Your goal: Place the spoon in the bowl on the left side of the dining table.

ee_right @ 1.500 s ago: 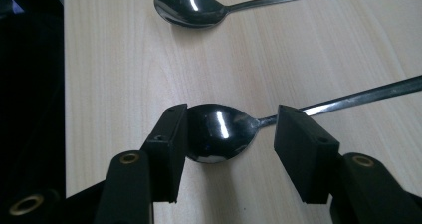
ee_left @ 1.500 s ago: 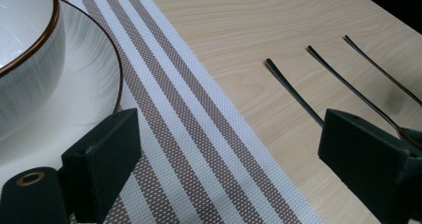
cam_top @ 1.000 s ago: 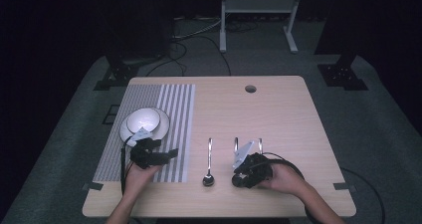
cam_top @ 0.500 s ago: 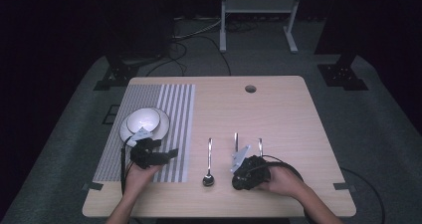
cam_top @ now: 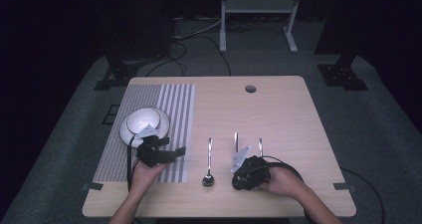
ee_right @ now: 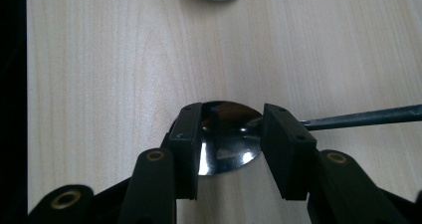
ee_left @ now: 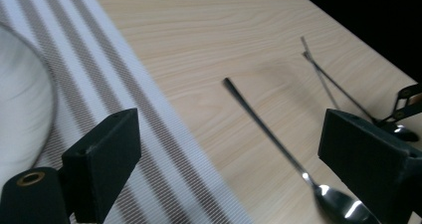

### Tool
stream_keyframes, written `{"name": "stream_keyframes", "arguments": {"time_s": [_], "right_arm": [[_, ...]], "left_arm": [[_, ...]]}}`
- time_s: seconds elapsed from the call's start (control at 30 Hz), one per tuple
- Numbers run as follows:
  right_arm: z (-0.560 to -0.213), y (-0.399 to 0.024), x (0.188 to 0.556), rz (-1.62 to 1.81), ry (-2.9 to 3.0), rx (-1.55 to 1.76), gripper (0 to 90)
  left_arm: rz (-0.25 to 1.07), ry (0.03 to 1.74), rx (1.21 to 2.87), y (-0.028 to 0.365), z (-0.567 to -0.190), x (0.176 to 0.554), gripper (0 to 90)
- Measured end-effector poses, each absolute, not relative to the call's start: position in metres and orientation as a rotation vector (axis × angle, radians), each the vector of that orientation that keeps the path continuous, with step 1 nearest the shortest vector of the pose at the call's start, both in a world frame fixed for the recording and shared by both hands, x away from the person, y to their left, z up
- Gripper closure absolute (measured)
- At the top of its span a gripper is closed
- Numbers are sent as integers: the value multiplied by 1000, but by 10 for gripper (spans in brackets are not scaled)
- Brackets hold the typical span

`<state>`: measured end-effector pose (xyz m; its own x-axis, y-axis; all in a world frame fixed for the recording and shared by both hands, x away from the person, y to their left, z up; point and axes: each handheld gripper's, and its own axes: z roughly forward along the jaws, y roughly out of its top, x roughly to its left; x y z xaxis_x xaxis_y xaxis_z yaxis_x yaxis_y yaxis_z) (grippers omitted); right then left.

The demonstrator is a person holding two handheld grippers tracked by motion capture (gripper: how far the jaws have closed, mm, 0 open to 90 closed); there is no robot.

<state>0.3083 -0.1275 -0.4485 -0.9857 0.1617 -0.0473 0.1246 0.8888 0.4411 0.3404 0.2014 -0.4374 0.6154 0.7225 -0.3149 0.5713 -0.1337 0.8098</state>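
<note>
My right gripper [ee_right: 232,113] is low over the wooden table [cam_top: 278,109], shut on the bowl of a spoon [ee_right: 229,147]; its pads press on both sides and the handle runs off to the right. In the high view this gripper [cam_top: 236,180] sits near the front edge, with the held spoon's handle [cam_top: 236,140] pointing away from the person. My left gripper [cam_top: 169,149] hovers at the right edge of the striped placemat [cam_top: 171,102]. Its jaws stand wide open [ee_left: 229,120] with nothing between them. A second spoon [cam_top: 209,164] lies on the wood between the two grippers.
A white bowl [cam_top: 143,120] on a plate sits on the placemat just beyond the left gripper. A third utensil handle [cam_top: 260,145] lies beside the held spoon. The table has a round cable hole [cam_top: 250,88] at the back. Cables trail from both grippers.
</note>
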Motion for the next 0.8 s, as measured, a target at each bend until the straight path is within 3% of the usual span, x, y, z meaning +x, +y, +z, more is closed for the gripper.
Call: {"name": "stream_keyframes", "arguments": {"time_s": [0.43, 0.8], "right_arm": [[-450, -131, 308, 726, 2954, 218, 593], [-451, -131, 307, 735, 2947, 211, 593]], "left_arm": [[64, 957, 1867, 134, -432, 363, 109], [-16, 972, 1891, 100, -442, 382, 114]]}}
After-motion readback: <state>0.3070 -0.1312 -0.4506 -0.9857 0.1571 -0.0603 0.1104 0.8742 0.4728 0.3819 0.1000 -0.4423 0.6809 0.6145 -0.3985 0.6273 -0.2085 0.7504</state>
